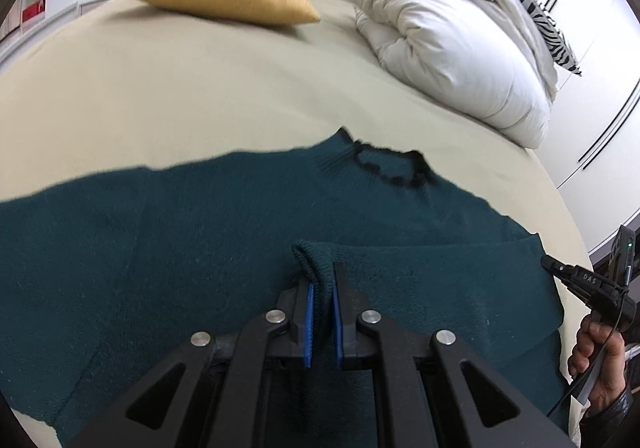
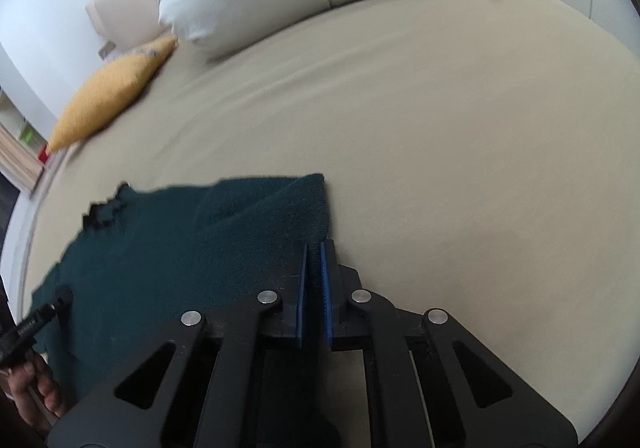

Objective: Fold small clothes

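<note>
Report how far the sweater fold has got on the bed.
Done: one sleeve already lies folded across the dark green sweater, which is spread flat on the bed. In hand: the left gripper is shut on that sleeve's cuff, and the right gripper is shut on the sweater's folded edge. Left: the other sleeve and the body folds.

The only legible marking is small pale lettering, seemingly "DAS", on the black right gripper (image 1: 560, 273) at about four o'clock in the left wrist view.
</note>
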